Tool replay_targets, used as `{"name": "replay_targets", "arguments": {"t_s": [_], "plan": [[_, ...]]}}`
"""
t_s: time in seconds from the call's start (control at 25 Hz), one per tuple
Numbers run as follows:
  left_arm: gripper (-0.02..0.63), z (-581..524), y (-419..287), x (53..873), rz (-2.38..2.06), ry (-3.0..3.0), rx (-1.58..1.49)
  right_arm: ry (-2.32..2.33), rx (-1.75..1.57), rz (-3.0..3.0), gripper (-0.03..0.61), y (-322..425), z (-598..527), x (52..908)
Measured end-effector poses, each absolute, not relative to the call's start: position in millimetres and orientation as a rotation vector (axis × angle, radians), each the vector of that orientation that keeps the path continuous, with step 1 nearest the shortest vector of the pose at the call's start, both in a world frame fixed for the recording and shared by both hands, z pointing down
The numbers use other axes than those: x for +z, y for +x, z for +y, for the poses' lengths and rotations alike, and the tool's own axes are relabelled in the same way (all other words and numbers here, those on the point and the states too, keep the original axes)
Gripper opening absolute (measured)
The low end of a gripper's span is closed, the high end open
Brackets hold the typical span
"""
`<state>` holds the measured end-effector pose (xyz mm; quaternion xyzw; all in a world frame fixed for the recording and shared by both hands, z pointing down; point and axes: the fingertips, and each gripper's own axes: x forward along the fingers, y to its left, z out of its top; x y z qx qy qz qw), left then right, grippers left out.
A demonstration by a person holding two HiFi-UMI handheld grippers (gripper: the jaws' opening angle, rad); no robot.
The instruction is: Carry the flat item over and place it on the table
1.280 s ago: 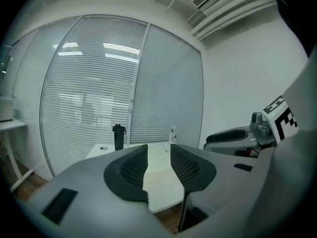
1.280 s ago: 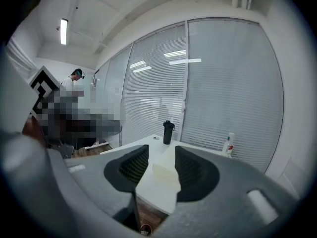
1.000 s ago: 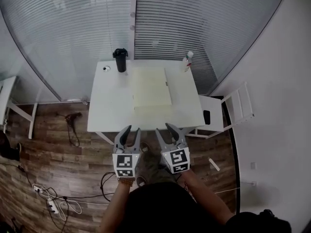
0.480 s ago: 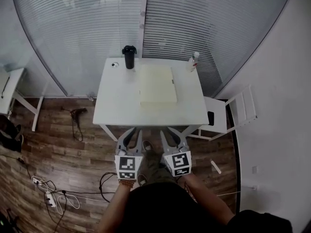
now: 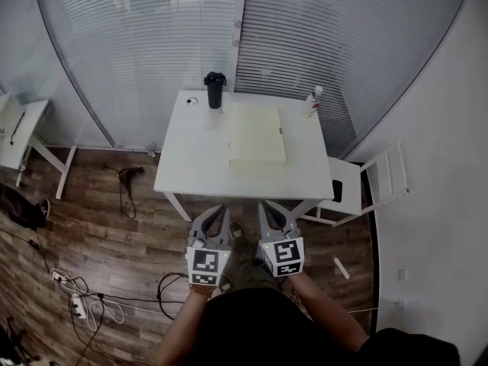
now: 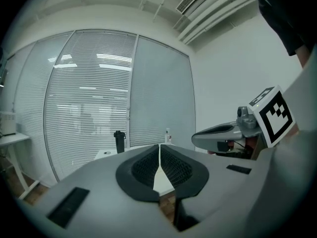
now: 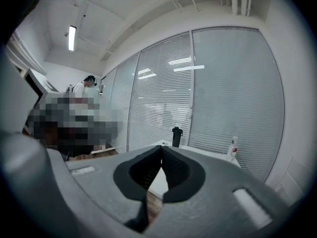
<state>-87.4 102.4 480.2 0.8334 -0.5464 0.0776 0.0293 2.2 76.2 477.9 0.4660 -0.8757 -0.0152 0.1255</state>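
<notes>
- On the white table [image 5: 191, 166], the flat item [image 5: 257, 136], a pale yellow rectangular sheet or board, is lying flat right of the tabletop's middle, its long side running from the near edge toward the far edge.
- A black tumbler [image 5: 215, 90] is standing upright at the far edge, just left of the flat item; a small round object [image 5: 191, 101] is lying beside it, toward the far left corner.
- A small bottle [image 5: 313, 102] is standing at the far right corner, near the flat item's right edge but apart from it.
- The left gripper [image 5: 216, 213] is hovering over the wooden floor [image 5: 99, 242], short of the table's near edge; its jaws are pressing together at the tips, with nothing between them.
- The right gripper [image 5: 271, 210] is hovering just beside the left one, likewise clenched and empty; both are pointing toward the table, well apart from the flat item.
- A white chair [image 5: 366, 189] is standing at the table's right side, and a dark object [image 5: 336, 189] is resting on its seat.
- A glass wall with lowered blinds [image 5: 152, 36] is rising behind the table.
- Cables [image 5: 84, 303] are trailing across the floor at the lower left, and a second white table [image 5: 19, 128] is showing at the left edge.
</notes>
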Motion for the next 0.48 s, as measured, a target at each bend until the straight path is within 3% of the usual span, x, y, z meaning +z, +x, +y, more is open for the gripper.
{"name": "replay_targets", "arguments": {"t_s": [0.48], "plan": [[0.006, 102.6, -69.3, 455.3, -1.648, 2.622, 0.187, 1.302, -0.103, -2.598, -0.003, -5.8, 83.2, 465.9]]}}
